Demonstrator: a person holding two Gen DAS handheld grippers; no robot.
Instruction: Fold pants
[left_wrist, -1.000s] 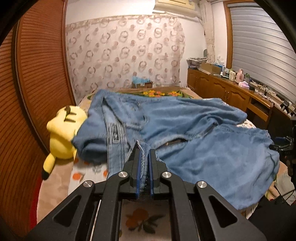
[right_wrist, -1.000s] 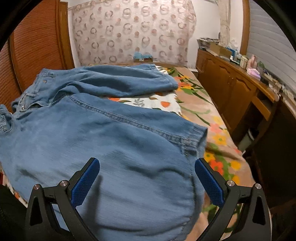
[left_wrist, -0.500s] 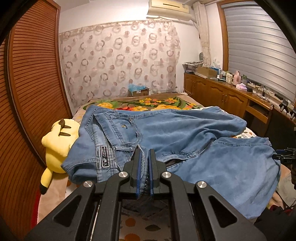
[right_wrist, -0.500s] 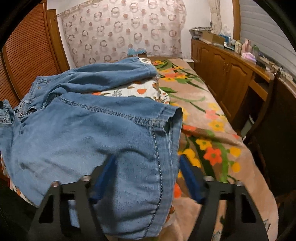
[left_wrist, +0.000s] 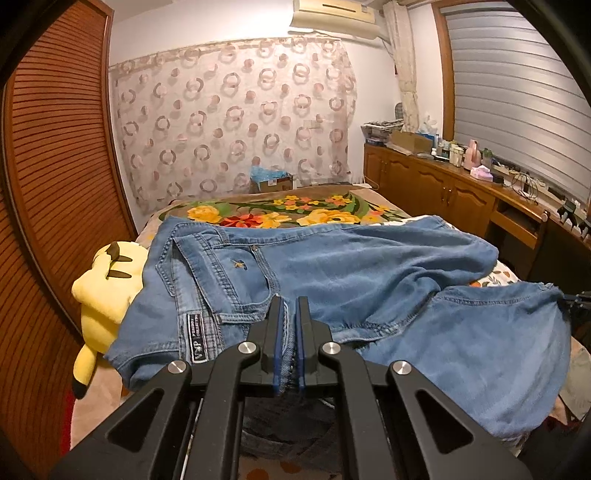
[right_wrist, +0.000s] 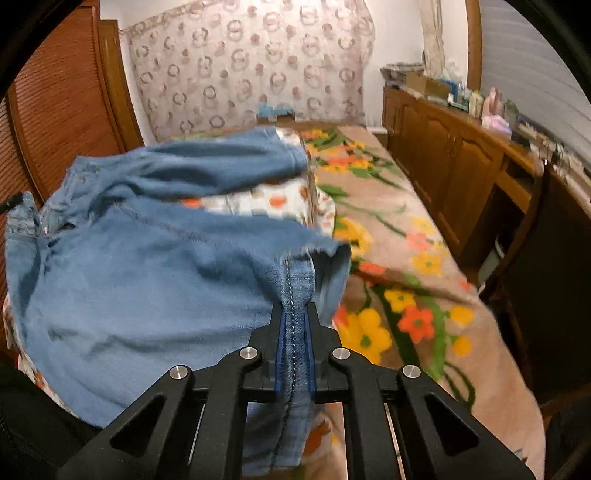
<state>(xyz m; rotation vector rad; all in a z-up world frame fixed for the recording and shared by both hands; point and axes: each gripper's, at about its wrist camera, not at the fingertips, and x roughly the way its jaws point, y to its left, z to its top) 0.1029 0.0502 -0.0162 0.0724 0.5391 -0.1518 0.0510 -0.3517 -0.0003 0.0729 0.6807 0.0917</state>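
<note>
Pants (left_wrist: 369, 273) of blue denim sit pinched in both of our tools: our left hand-held gripper (left_wrist: 290, 314) has its blue pads nearly together with the waistband edge clamped between them, close to the sewn label (left_wrist: 194, 338). Our right hand-held gripper (right_wrist: 294, 317) has its jaws closing on the stitched hem seam of one leg, and the seam runs straight down between the blue pads, which already press on it; that view is blurred. From these two grips the pants spread out over the bed (right_wrist: 406, 295), waist toward the left, both legs stretching to the right, with the nearer leg lifted at the hem where we hold it and the farther leg lying flat behind it. Between the two legs a strip of white, orange-dotted sheet (right_wrist: 258, 199) shows. A flowered blanket (left_wrist: 280, 214) covers the bed beyond and beside the denim. At the waist side, touching the pants, a yellow plush toy (left_wrist: 103, 291) lies against the slatted wooden door (left_wrist: 55, 166). A patterned curtain (left_wrist: 229, 125) hangs at the far wall, and a wooden cabinet (left_wrist: 443, 192) with clutter on top runs along the right side.
</note>
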